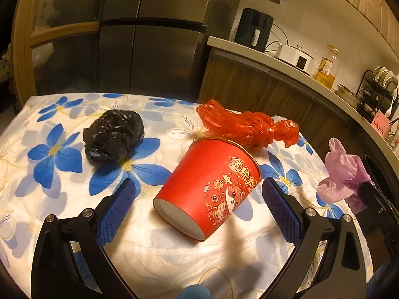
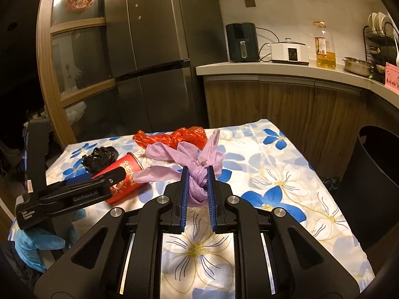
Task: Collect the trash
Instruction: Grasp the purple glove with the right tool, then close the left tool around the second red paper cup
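A red paper cup point(image 1: 209, 186) lies on its side on the flowered tablecloth point(image 1: 62, 214), between the blue pads of my open left gripper point(image 1: 198, 186), untouched. Behind it lie a knotted red plastic bag point(image 1: 249, 127) and a crumpled black bag point(image 1: 113, 134). My right gripper point(image 2: 198, 172) is shut on a knotted purple plastic bag point(image 2: 197, 159) and holds it just above the table. That bag also shows at the right of the left wrist view point(image 1: 345, 174). The cup point(image 2: 124, 179), red bag point(image 2: 179, 135) and black bag point(image 2: 99, 159) show in the right wrist view, with the left gripper point(image 2: 74, 194) over the cup.
A black trash bin point(image 2: 374, 189) stands off the table's right edge. Behind the table are a steel fridge point(image 2: 154, 49) and a counter point(image 2: 286, 69) with an air fryer, cooker, oil bottle and dish rack.
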A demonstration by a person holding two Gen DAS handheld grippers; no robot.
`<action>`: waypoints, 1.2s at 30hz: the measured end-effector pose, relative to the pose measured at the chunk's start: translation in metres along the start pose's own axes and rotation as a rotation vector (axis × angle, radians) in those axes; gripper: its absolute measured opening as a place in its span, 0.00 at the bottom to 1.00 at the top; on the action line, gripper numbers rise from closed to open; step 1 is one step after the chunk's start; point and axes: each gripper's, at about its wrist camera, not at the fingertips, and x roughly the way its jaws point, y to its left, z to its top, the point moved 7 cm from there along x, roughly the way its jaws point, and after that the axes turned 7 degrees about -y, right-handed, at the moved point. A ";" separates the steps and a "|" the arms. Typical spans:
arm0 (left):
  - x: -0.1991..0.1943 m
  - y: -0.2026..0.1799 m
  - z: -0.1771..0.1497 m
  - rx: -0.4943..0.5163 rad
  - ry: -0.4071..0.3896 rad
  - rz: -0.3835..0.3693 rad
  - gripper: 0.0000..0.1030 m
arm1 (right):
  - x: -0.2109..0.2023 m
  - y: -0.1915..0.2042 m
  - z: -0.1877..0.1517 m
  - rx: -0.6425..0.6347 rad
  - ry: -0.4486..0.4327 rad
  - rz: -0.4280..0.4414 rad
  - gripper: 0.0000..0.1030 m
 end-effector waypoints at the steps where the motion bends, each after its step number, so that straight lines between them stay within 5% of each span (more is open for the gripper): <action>1: 0.001 0.000 0.000 0.000 0.004 0.000 0.94 | 0.000 0.000 0.000 0.001 0.000 0.001 0.13; 13: 0.007 -0.006 -0.005 0.020 0.028 -0.033 0.88 | 0.000 0.001 -0.001 0.000 0.002 0.001 0.13; 24: 0.009 -0.011 -0.011 0.037 0.048 -0.064 0.61 | -0.001 -0.001 -0.002 0.003 0.000 -0.003 0.13; 36: 0.005 -0.016 -0.014 0.059 0.034 -0.082 0.54 | -0.006 -0.003 0.000 0.010 -0.007 -0.006 0.13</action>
